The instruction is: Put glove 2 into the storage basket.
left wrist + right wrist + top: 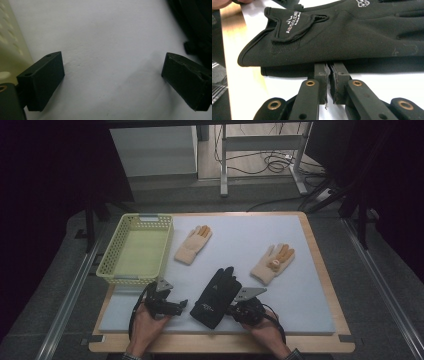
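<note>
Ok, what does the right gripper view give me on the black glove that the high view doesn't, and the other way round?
Right gripper view: the right gripper shut at the edge of the black glove, and white lettering on the glove's wrist strap.

High view: the yellow basket, two cream gloves and the left gripper beside the black glove.

Both: the black glove lying on the white mat.

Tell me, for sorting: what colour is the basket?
Pale yellow-green basket, best in the high view.
</note>
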Demonstrator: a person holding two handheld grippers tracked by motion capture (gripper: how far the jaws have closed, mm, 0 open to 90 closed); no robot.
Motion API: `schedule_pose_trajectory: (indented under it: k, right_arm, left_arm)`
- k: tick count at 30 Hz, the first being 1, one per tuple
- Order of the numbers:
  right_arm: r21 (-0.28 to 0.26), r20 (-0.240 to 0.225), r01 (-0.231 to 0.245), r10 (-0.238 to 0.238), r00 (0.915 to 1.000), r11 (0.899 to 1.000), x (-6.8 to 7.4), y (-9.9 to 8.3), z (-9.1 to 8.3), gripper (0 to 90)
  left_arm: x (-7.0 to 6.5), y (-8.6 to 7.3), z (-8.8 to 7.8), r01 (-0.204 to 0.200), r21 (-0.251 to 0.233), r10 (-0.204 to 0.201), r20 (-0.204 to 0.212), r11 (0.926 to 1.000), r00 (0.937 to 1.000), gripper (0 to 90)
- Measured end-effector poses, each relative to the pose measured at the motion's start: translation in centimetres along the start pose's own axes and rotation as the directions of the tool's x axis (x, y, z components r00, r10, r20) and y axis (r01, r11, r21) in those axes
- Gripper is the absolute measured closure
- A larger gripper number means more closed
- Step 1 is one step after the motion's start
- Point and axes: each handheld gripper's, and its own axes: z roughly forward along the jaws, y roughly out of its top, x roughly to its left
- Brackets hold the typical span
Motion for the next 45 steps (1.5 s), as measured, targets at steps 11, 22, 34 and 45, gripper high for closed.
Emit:
schedule_pose_trajectory:
  k: [11,22,34,45]
  right_arm:
    - [0.004,0.027,0.051,-0.051,0.9983,0.999,0.3,1.7,2.0,82.5]
    - [0.033,0.076,0.068,-0.071,0.9946,0.997,-0.4,1.6,0.4,75.5]
    - [-0.021,0.236,-0.057,0.060,0.9698,0.998,-5.3,-0.9,-4.5,58.6]
    - [-0.037,0.356,-0.128,0.133,0.9252,0.991,-8.7,-3.6,-6.4,37.8]
  left_arm:
    - [1.1,-0.6,-0.5,-0.024,0.008,0.024,0.027,0.9997,0.9993,1.8]
    - [1.1,-0.7,-0.5,-0.018,0.006,0.018,0.029,0.9998,0.9994,1.6]
    - [1.1,-0.7,-0.5,-0.016,0.002,0.016,0.031,0.9999,0.9994,1.7]
    - [1.1,-0.7,-0.5,-0.012,-0.003,0.012,0.030,0.9999,0.9995,1.7]
